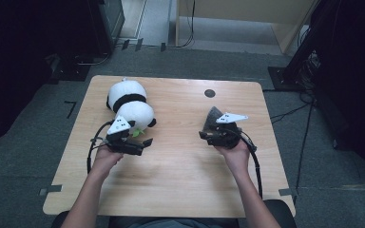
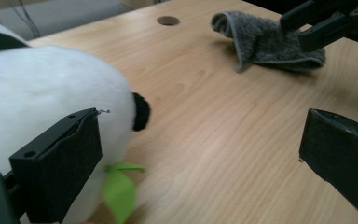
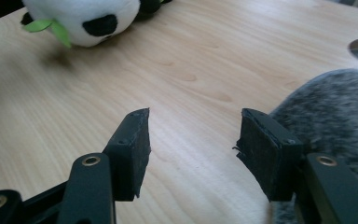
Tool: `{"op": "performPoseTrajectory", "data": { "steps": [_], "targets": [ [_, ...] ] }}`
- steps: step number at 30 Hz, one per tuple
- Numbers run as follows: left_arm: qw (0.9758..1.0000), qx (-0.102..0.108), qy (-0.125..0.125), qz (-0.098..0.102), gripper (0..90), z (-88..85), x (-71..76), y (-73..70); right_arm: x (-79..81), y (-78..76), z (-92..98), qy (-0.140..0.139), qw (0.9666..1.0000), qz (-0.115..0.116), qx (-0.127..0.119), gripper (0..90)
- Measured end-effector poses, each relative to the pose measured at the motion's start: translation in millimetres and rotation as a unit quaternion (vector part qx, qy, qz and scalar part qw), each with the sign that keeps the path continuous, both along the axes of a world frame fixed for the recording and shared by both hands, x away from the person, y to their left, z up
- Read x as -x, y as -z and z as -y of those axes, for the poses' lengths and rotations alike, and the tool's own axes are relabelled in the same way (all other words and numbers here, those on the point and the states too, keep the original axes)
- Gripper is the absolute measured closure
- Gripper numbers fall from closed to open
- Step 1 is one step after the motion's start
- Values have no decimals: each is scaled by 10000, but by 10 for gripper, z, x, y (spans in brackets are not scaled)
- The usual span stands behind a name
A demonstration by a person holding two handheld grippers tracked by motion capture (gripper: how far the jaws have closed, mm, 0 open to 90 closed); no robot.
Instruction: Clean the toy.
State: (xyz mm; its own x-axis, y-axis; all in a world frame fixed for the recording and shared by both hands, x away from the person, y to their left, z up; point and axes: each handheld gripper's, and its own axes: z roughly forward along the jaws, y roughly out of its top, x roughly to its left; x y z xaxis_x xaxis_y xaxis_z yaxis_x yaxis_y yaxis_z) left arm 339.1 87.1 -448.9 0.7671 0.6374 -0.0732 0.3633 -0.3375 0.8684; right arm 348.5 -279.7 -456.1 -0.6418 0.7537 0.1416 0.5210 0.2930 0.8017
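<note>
Panda plush (image 1: 129, 105) lies beside my left hand-held gripper (image 1: 140, 142), jaws spread, empty; grey cloth (image 1: 214, 118) touches my right hand-held gripper (image 3: 193, 135), also parted. Closing now risks pinching worktop (image 1: 180, 166) air, nudging either aside.

A plush panda (image 1: 129, 107) is lying on its side toward the left of the wooden table, white with a black band around its body, black ears and a black eye patch, its head pointing toward the person. A bright green felt leaf (image 2: 119, 189) is sticking out at its mouth. A grey fuzzy cloth (image 2: 265, 44) is sitting crumpled well apart from it on the right side of the table, one corner folded up into a standing peak.
</note>
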Motion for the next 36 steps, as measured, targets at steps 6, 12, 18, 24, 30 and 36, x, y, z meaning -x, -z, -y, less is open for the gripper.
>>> {"op": "performPoseTrajectory", "data": {
  "steps": [6,12,18,24,30,36],
  "targets": [
    [9996,6,212,-184,0,193,36,119,112,96,-161,-239,9997,-20,82,420],
    [9988,-124,253,-394,0,353,40,271,185,177,-338,-498,9986,19,189,415],
    [9978,-273,292,-525,0,431,26,404,194,307,-462,-569,9980,-80,257,416],
    [9967,-436,345,-594,0,483,14,533,191,454,-531,-551,9970,10,548,416],
    [9940,-675,443,-736,0,559,7,634,175,604,-603,-460,9951,-39,879,415],
    [9917,-838,469,-851,0,600,-2,687,165,643,-614,-431,9963,36,743,384]
  ]
}}
